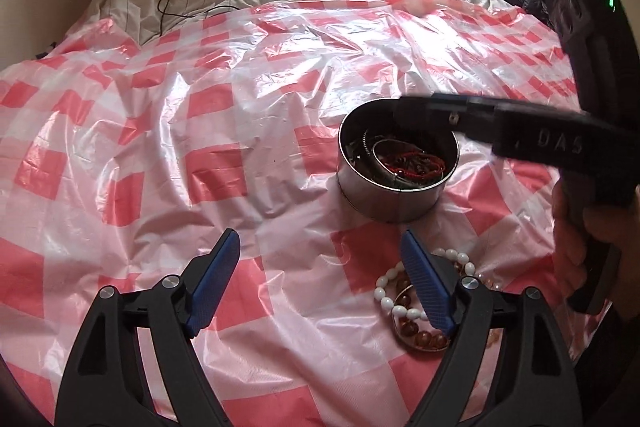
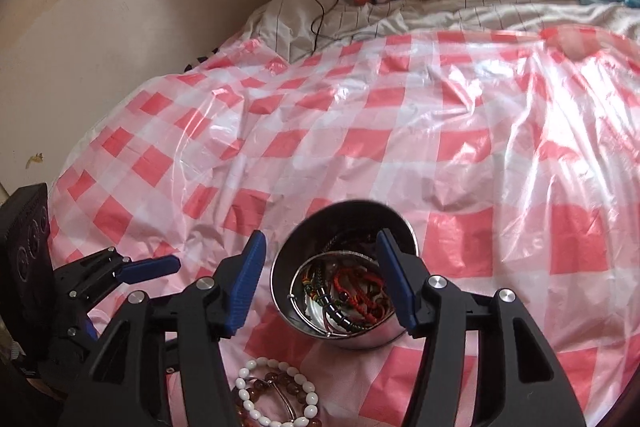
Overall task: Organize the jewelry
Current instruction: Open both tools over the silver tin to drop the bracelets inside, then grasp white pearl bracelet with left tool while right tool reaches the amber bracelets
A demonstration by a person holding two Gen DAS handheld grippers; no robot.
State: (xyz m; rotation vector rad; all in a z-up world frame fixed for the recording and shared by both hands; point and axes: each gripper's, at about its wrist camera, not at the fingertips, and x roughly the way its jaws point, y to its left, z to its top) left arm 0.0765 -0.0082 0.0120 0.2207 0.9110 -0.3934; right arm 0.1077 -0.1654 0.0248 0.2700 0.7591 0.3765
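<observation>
Left wrist view: the left tongs [image 1: 320, 247] stand wide apart with nothing between the blue pads, hovering over the pink-and-white checked plastic sheet [image 1: 208, 131] spread on the bed. Just beside the right-hand pad lie 2 loose pieces, a white oval-bead bracelet [image 1: 390, 285] and an amber round-bead bracelet [image 1: 424, 339], overlapping each other. Beyond them stands the round shiny metal tin [image 1: 394, 199], already holding red cords and dark bead strings. The right tongs' black body crosses above the tin's far rim.

Right wrist view: the right tongs [image 2: 320, 247] are open and empty, poised over the tin [image 2: 360, 337], the jewelry heap visible between the pads. The white bracelet [image 2: 244, 387] and the amber one [image 2: 276, 379] lie on the sheet near the tin's base; a silvery bangle seems to lie across them, though I cannot be sure.

The step in hand looks like fetching the next loose bracelet. To do it well, the left tongs should shift toward the white beads, come down straight, pinch 1 side of the loop only, and avoid snagging the slippery sheet or dragging the amber strand along. The right tongs should clear the tin mouth first.
</observation>
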